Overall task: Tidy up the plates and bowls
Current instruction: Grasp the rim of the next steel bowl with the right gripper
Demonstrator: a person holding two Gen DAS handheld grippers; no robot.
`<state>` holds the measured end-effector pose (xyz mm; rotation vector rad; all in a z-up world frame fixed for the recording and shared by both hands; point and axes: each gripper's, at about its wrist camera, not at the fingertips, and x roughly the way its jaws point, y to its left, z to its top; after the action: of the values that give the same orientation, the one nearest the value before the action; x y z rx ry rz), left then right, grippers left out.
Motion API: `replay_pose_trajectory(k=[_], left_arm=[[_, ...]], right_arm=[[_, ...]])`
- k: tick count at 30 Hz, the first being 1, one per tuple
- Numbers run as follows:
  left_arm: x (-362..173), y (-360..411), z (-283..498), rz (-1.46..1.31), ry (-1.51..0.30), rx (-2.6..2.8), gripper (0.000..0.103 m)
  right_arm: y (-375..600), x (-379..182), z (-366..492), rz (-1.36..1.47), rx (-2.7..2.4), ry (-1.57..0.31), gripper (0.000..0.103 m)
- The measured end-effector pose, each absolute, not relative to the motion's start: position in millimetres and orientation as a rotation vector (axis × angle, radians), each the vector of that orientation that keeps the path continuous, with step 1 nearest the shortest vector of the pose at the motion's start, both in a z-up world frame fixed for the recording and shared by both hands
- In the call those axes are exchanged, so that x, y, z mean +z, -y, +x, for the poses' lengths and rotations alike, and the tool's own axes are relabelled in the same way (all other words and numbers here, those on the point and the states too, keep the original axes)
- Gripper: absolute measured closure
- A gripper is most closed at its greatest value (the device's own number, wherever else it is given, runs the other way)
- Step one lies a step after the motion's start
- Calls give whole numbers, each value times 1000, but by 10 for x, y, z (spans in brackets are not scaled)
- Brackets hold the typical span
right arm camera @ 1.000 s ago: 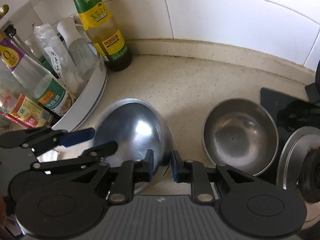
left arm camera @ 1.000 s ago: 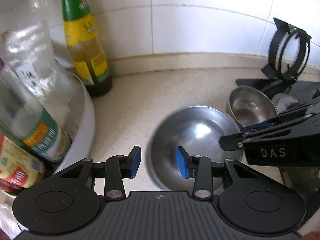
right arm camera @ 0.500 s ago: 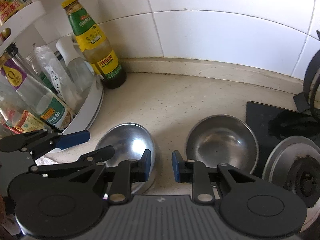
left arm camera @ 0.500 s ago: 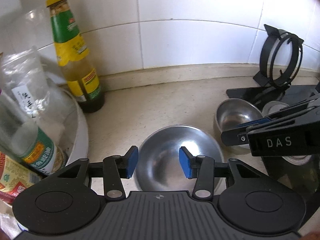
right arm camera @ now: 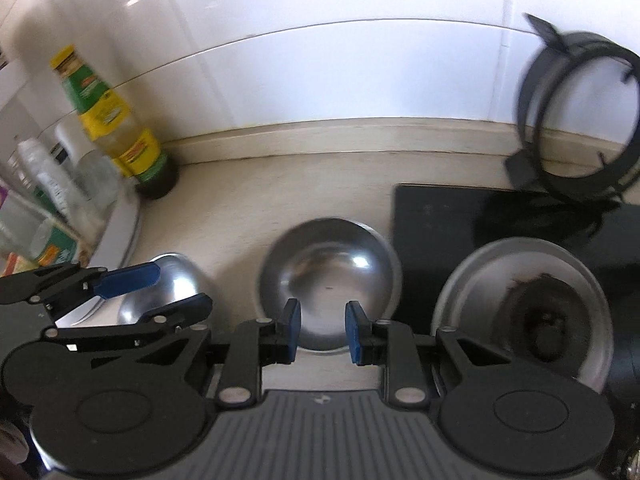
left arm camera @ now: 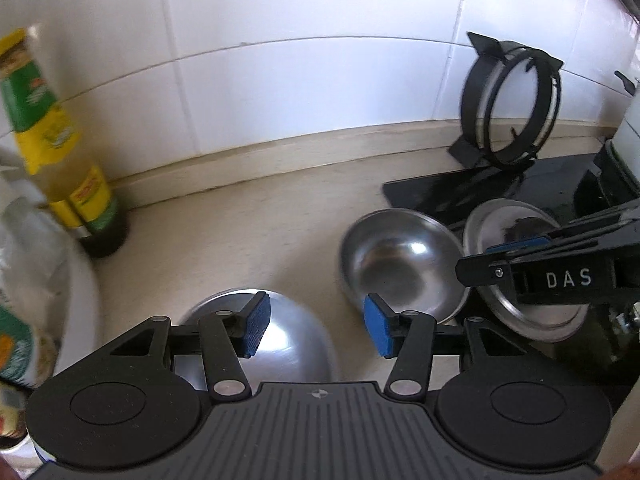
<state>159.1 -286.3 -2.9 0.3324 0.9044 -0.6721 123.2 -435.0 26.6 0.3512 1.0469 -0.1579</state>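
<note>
1. Left wrist view: the left gripper (left arm camera: 316,330) hangs above the near edge of the bench (left arm camera: 248,232), its blue pads parted with nothing between them; its jaws have just been opening. Directly under its left finger lies the near bowl (left arm camera: 292,344), a steel bowl resting on the bench close to the near edge.
2. Left wrist view: the far bowl (left arm camera: 400,264) stands upright and empty towards the right end of the bench, its rim just beside the black hob (left arm camera: 432,192). A steel burner pan (left arm camera: 532,312) sits on the hob, to the right of that bowl.
3. Right wrist view: the right gripper (right arm camera: 322,332) is unclenched and grasps nothing; its pads frame the near rim of the far bowl (right arm camera: 328,276) without touching it.
4. Right wrist view: the near bowl (right arm camera: 172,284) lies left of the far bowl, apart from it, partly hidden by the left gripper (right arm camera: 160,290).
5. Surroundings: a sauce bottle (right arm camera: 116,128) stands at the back edge of the bench against the tiled wall; a white tray (right arm camera: 120,228) of bottles occupies the left end; a black pan support (left arm camera: 508,104) leans on the wall behind the hob.
6. Progress, as a judgement: the two bowls are separate and unstacked, and no plates are visible. Gathering or nesting the bowls appears to remain, so the task seems at an early or middle stage.
</note>
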Motion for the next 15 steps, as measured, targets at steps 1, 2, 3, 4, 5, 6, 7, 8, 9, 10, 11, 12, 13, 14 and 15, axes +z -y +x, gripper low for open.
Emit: replay_pose_trajectory(k=[1, 2, 3, 4, 5, 6, 7, 8, 9, 10, 11, 12, 13, 14, 15], left_arm=[[-30, 2911, 1600, 337, -903, -679, 43], [-27, 2965, 1611, 340, -901, -685, 43], [-25, 3017, 1630, 341, -900, -688, 42], [-27, 3067, 1654, 343, -900, -690, 41], [-35, 3107, 1684, 346, -903, -694, 41], [-53, 3144, 1710, 350, -910, -696, 39], [-72, 3180, 1742, 349, -918, -694, 39], [-95, 3225, 1776, 350, -926, -695, 39], [-117, 3259, 1803, 351, -932, -695, 39], [-143, 3299, 1832, 353, -938, -694, 39], [-171, 3334, 1858, 355, -947, -696, 39], [-207, 3372, 1885, 360, -960, -699, 39], [-241, 3407, 1906, 367, -970, -701, 39], [-282, 3452, 1928, 378, -977, -701, 39], [-322, 3486, 1951, 387, -983, -700, 39]], right_arm=[[4396, 257, 1215, 357, -168, -1048, 58], [4432, 244, 1209, 362, -176, -1050, 57], [4484, 222, 1198, 372, -184, -1052, 57], [4518, 203, 1199, 381, -188, -1053, 57], [4562, 180, 1188, 387, -190, -1054, 57], [4599, 157, 1190, 394, -195, -1056, 57], [4634, 138, 1186, 396, -196, -1059, 57], [4656, 113, 1194, 399, -195, -1064, 57], [4681, 85, 1204, 403, -197, -1069, 57], [4699, 68, 1210, 405, -200, -1072, 56], [4726, 44, 1227, 410, -201, -1075, 56], [4760, 18, 1244, 418, -200, -1079, 53], [4780, -3, 1263, 424, -201, -1083, 51], [4791, -24, 1281, 428, -199, -1087, 50], [4803, -54, 1303, 435, -197, -1091, 50]])
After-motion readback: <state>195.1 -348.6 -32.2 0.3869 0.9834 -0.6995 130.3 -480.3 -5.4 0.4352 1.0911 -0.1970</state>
